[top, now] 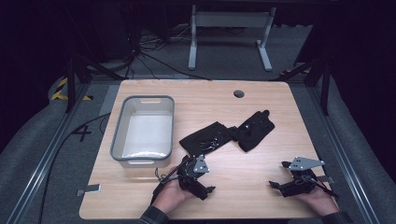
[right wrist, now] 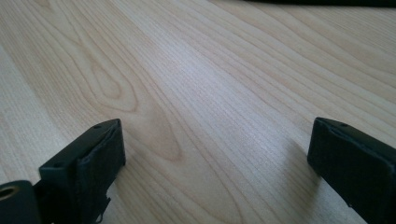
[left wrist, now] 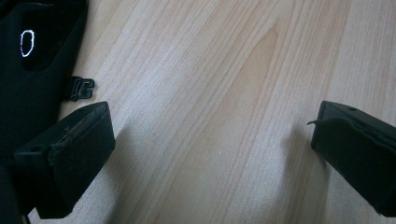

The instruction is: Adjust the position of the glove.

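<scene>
From above, the left claw (top: pixel 198 179) rests low on the tabletop (top: pixel 252 158), jaws spread wide and empty. Just ahead of it lies a black garment (top: pixel 208 137), crumpled, with a second black garment (top: pixel 254 128) touching its far end. The grey bin (top: pixel 142 130) sits ahead and off to that claw's left, nothing visible inside. The right claw (top: pixel 292 179) rests well to the side, also gaping and holding nothing, the fabric well ahead of it and to its left.

In the left gripper view, the left claw (left wrist: pixel 212 149) has bare wood between its jaws; the black garment (left wrist: pixel 32 70) lies by the left-hand jaw, a small black clasp (left wrist: pixel 81 88) poking out at its edge.

In the right gripper view, the right claw (right wrist: pixel 217 163) frames only wood grain, jaws fully apart.

My worry: the left claw stands offset from the cloth, so closing here would catch nothing, or just pinch the clasp and drag both pieces along together.
</scene>
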`<state>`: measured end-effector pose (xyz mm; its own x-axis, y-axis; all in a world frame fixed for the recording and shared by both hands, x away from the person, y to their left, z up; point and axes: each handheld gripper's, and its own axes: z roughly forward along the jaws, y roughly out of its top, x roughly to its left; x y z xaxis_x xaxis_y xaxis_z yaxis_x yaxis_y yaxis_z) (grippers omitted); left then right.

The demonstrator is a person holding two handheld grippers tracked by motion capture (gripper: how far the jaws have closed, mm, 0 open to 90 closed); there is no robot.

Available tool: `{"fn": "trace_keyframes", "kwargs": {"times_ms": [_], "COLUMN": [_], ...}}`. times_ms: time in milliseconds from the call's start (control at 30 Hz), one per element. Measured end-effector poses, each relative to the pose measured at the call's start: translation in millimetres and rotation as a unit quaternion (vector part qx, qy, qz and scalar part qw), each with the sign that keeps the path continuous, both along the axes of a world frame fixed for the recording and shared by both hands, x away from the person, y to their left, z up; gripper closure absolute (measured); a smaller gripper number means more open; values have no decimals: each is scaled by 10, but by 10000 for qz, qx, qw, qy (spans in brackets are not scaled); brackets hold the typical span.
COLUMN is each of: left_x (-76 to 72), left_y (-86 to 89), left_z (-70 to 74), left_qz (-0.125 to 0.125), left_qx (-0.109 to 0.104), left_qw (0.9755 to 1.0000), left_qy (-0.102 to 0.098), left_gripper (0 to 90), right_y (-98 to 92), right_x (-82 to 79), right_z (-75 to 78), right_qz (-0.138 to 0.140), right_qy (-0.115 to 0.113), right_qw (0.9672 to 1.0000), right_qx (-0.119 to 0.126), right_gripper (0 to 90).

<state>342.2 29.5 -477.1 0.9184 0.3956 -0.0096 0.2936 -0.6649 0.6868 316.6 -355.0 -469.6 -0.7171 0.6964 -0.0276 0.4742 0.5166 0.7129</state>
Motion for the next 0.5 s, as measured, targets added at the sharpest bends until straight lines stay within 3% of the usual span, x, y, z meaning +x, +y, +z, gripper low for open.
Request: {"fn": "trace_keyframes", "kwargs": {"times_ms": [100,200,367,500], "left_x": [-4,0,-1,2], "left_y": [-8,-8,-6,-5], "left_z": [-1,-1,-1,-1], "left_qz": [42,20,19,-1], "left_qx": [-9,-8,-7,-6], "left_qw": [10000,10000,10000,10000], "left_qy": [2,-3,-1,-2], "left_gripper": [0,0,0,0], "right_y": [16,26,66,116], "right_x": [32,80,161,192], "right_z": [36,81,175,230], "right_qz": [17,83,106,185], "right_qy": [117,189,-98,-205], "right_qw": [9998,9998,9999,9996], "right_qx": [-130,-55,25,70], "right_gripper": [76,189,380,542]}}
